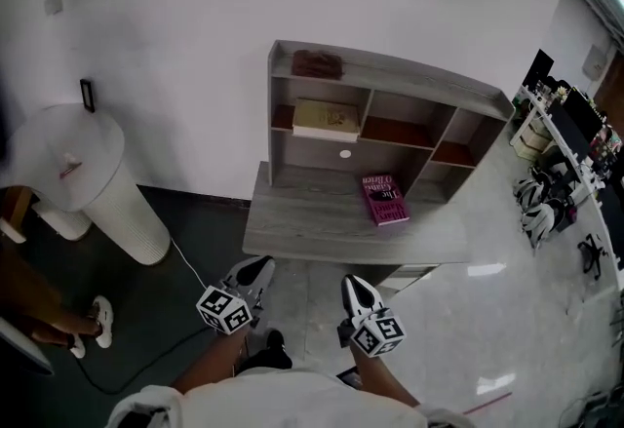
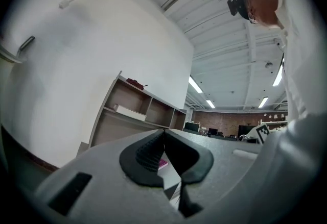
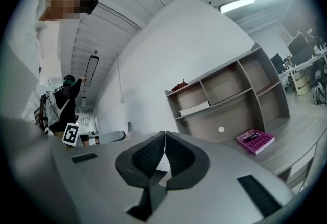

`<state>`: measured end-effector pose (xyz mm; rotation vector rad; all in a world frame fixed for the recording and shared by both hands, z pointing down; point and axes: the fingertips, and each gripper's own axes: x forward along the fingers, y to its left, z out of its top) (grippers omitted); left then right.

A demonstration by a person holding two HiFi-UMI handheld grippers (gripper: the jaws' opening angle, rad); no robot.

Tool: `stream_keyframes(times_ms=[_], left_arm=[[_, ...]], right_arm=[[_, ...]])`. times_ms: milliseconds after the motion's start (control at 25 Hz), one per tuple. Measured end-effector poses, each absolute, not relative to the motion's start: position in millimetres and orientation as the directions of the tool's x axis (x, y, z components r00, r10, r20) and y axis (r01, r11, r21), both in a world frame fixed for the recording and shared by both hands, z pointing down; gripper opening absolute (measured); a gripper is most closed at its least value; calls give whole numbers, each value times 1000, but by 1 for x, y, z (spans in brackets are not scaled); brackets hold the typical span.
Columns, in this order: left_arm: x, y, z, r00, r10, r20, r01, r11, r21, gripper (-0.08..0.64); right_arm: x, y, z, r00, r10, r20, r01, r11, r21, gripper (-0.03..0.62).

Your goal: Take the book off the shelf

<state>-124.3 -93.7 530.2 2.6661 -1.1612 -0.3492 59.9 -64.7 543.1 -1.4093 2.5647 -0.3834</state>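
Well, at far left we see a white ribbed cylinder standing on the dark floor, with another person's shoes just beside its base. Next comes our left gripper, held low in front of the desk and well apart from everything on it. Its own view shows the two black pads pressed together at the tips with nothing between them.

Above the desk stands the grey shelf, set against the white wall. A dark object lies on its top board at the left end. The cream book lies flat in the leftmost compartment, and the middle and right compartments look bare. Below and slightly right, a pink book lies flat on the desk surface, cover up, in front of the shelf's lower panel.

Our right gripper hangs near the desk's front edge, level with the left one and apart from both books. Its jaws meet too, tip to tip, gripping nothing.

At far right a long white table carries cluttered gear that is too small to identify.
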Motion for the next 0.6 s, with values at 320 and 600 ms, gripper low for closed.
stream_keyframes(times_ms=[320,600], left_arm=[[-141,-201,511,697,-688,-200,-630,-722,287,15],[-139,-255,501,709,-671,-217,-592,-733,335,15]], right_arm=[[28,-164,529,-543,-839,-27,-804,529,-271,15],[13,-214,514,-575,-818,-31,-799,569,-195,15]])
